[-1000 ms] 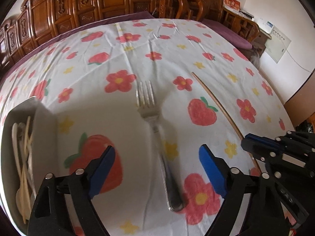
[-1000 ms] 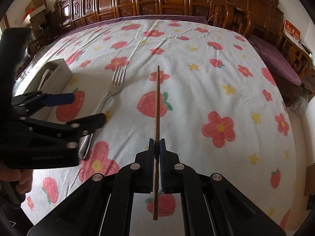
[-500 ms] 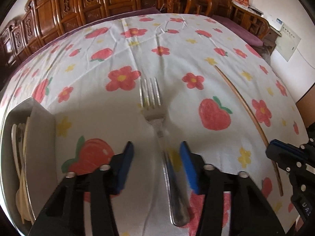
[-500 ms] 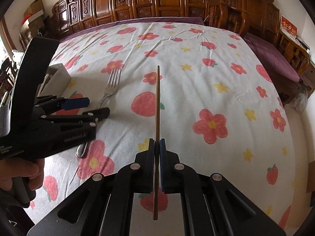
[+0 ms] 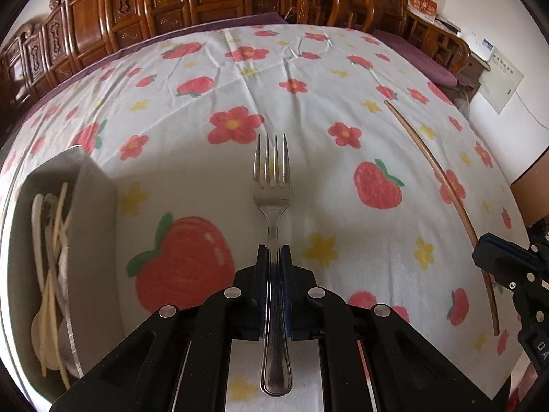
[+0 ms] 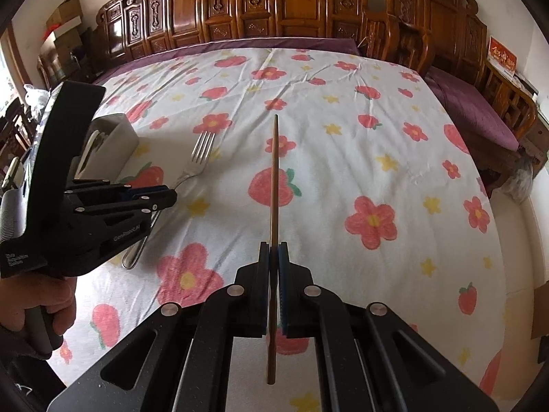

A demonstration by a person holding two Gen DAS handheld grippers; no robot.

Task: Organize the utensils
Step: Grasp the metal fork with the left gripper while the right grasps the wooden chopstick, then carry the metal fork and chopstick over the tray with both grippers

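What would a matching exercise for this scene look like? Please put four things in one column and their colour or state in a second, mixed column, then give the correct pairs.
Things
1. fork
2. chopstick
3. utensil box
4. tablecloth

States
A. white, with red flowers and strawberries
B. wooden, clamped in the right gripper
C. grey, stands at the left and holds pale utensils
D. metal, handle clamped in the left gripper

Pairs: 1-D, 2-B, 3-C, 4-A
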